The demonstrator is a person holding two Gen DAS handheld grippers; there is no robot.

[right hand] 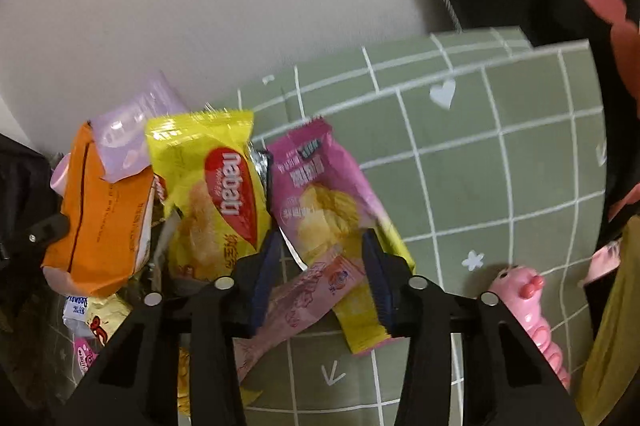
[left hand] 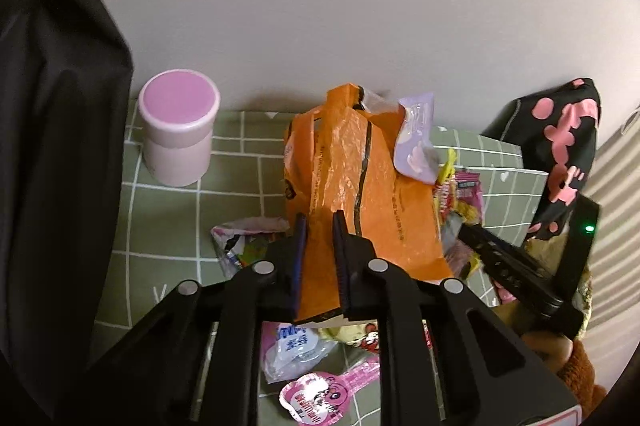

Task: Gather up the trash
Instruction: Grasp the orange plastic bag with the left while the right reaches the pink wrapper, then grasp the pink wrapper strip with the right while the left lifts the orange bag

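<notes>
An orange plastic bag point(left hand: 360, 166) lies crumpled on the green checked cloth point(left hand: 168, 226). My left gripper point(left hand: 320, 222) is shut on the bag's near end, which fills the gap between the pads. In the right wrist view a pink crisp packet point(right hand: 316, 186) lies between the pads of my right gripper point(right hand: 322, 246), which stands open around it. A yellow wafer packet point(right hand: 208, 186) and the orange bag point(right hand: 100, 218) lie to its left. A long pink sachet point(right hand: 304, 298) lies under the jaws.
A pink lidded tub point(left hand: 178, 134) stands at the back left by the wall. A black cushion with pink shapes point(left hand: 560, 146) leans at the right. More wrappers point(left hand: 316, 394) lie near the front. A pink toy point(right hand: 528, 306) lies right of the right gripper. Dark fabric point(left hand: 52, 146) hangs at the left.
</notes>
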